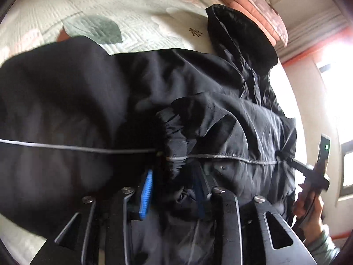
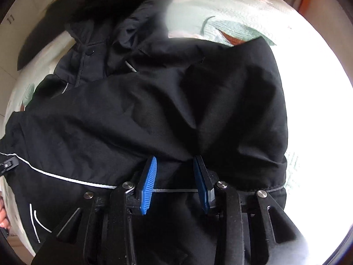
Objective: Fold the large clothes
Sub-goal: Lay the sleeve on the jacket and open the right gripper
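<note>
Both tongs are down on the coat. Our left gripper (image 1: 174,176) has its blue pads (image 1: 146,195) spread a bit, with a gathered elastic cuff (image 1: 174,145) bunched right between them; fabric fills the gap, but we can't honestly tell if the pads are squeezing it or just sitting around it. Our right gripper (image 2: 175,174) has its jaws apart too, blue pads (image 2: 149,186) either side of a puckered ridge of cloth that runs up from between the tips. Same deal, we can't tell if it's a real pinch.

So the thing itself: a big black jacket (image 2: 154,114), slightly shiny shell fabric, lots of soft wrinkles. Thin reflective piping (image 2: 66,177) runs across it just ahead of the right tongs, with another curved bit off to the left near the pocket area. From the left wrist view the same kind of grey line (image 1: 66,148) crosses in front of the pads, through the cuff.

Further out past the right tongs, there's a placket with a dark snap button (image 2: 89,52), and beyond that the hood or collar, too blurry to say which.

It's all lying on a pale quilted bedspread (image 1: 123,11) with green leaf and pinkish flower prints, and a folded pink blanket (image 1: 253,2) sits far off to the right of the left tongs.
</note>
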{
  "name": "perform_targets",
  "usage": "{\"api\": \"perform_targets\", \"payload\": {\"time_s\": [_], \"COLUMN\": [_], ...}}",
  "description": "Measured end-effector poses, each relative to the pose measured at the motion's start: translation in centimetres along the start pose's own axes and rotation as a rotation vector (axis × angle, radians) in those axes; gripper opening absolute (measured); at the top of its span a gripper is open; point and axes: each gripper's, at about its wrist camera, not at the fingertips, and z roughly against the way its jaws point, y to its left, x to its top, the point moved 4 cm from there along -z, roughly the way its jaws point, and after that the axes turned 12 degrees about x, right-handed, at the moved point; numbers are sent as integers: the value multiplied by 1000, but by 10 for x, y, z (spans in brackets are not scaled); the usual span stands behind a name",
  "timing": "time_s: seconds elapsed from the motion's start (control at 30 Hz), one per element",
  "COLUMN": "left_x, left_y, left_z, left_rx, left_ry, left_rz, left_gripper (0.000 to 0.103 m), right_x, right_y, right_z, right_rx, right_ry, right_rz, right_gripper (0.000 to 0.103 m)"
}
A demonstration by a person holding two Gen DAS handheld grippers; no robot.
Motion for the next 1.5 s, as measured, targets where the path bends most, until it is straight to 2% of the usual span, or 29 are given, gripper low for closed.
{"api": "perform_targets", "payload": {"time_s": [0.03, 0.1, 0.2, 0.23, 0.27, 0.3, 0.37, 0.47, 0.53, 0.57, 0.6, 0.63, 0.67, 0.73, 0.83, 0.93, 1.0, 1.07, 1.17, 1.2, 1.27, 1.33, 1.43, 1.5], "left_x": [0, 2, 13, 16, 18, 20, 24, 28, 29, 29, 27, 24, 21, 20, 16, -5, -21, -34, -44, -46, -47, -46, -50, -54], "left_y": [5, 12, 14, 10, 4, -11, -36, -81, -99, -101, -98, -96, -90, -79, -73, -77, -83, -84, -87, -84, -77, -71, -61, -47], "left_z": [5, 18, 48, 59, 66, 74, 75, 49, 12, -1, -25, -41, -50, -48, -25, 6, 18, 16, -11, -22, -32, -31, -10, 16], "left_rx": [12, 29, 179, 176, 151, 93, 51, 5, -24, -4, 53, 100, 120, 67, 61, 44, 32, 31, 71, 81, 85, 57, 16, 29], "left_ry": [0, -2, -60, -83, -96, -110, -129, -105, -43, -24, 17, 48, 66, 51, 41, 8, -4, -4, 25, 39, 34, 25, 2, -49], "left_rz": [-11, -17, -90, -102, -107, -123, -161, -198, -208, -204, -203, -203, -193, -116, -38, -29, -18, -10, 3, 16, 67, 121, 179, 191], "left_gripper": [47, 50, 48, 48, 48, 48, 48, 48, 48, 48, 48, 40, 34, 34, 33, 34, 35, 35, 35, 35, 24, 23, 23, 23], "right_x": [2, 6, 19, 24, 28, 33, 44, 54, 60, 59, 60, 60, 60, 61, 54, 20, -5, -27, -47, -48, -48, -43, -40, -37], "right_y": [3, 7, 14, 17, 19, 22, 29, 36, 38, 37, 36, 38, 40, 41, 45, 49, 47, 35, 20, 18, 16, 14, 14, 16], "right_z": [0, 3, 22, 30, 36, 40, 36, 16, -7, -20, -30, -32, -32, -29, -9, 30, 44, 49, 31, 25, 17, 16, 17, 19], "right_rx": [-6, -20, -42, -42, -38, -26, -5, 6, -2, -22, -27, -32, -38, -35, -1, 32, 11, -36, -34, -30, -26, -17, -24, -33], "right_ry": [14, 44, 13, -11, -30, -44, -48, -21, 29, 65, 76, 68, 70, 79, 82, 67, 65, 71, 130, 133, 121, 120, 131, 138], "right_rz": [11, 27, 51, 55, 55, 54, 64, 92, 98, 102, 106, 122, 142, 162, 165, 192, 219, 237, 222, 227, 234, 221, 227, 232], "right_gripper": [41, 43, 47, 51, 61, 68, 69, 69, 68, 68, 68, 69, 70, 70, 69, 69, 69, 69, 67, 66, 67, 69, 70, 71]}}
